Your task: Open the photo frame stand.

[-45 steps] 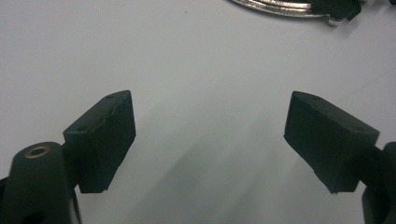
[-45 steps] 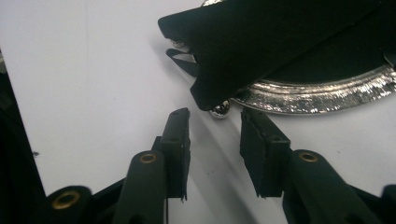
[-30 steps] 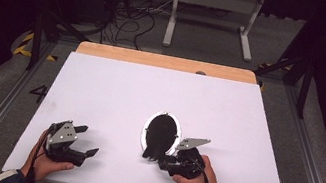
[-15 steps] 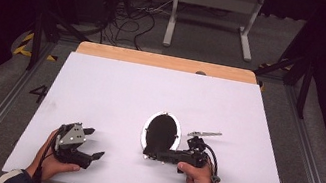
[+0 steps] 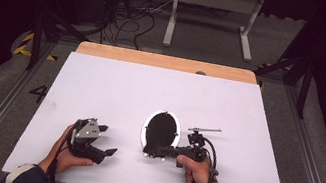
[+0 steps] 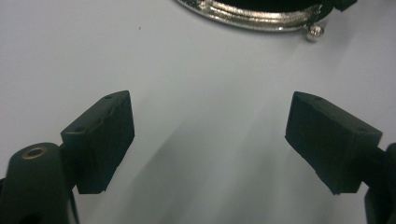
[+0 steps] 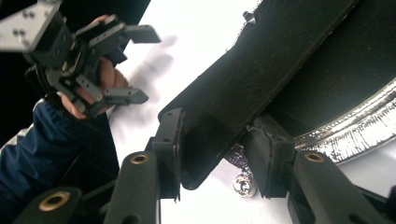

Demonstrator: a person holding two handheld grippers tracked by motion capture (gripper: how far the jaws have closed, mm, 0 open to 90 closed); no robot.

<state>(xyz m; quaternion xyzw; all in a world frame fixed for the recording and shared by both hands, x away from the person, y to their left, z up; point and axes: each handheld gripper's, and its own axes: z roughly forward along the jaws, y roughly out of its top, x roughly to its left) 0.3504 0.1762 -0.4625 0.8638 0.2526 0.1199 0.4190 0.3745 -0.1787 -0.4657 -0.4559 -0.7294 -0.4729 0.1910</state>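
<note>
Seen from the high view, a mirror (image 5: 161, 131) with a silver rim lies face-up near the table's (image 5: 102, 81) front edge, its black stand pointing toward the right gripper (image 5: 153, 151), which meets it at the near end; the left gripper (image 5: 106, 140) rests well apart to the left, jaws spread and empty. Left gripper view: both pads (image 6: 100, 140) stand wide over bare table, the mirror's rim (image 6: 252, 11) ahead of them and untouched. Right gripper view: the jaws, having just been closing, bracket the stand (image 7: 243, 88) (a flat black strip), pads against its two faces, the rim curving beyond. The step in hand is judged to be taking hold of the stand; the next move likely calls for a firm clamp before lifting or swinging it, perhaps with the left gripper steadying the rim.
</note>
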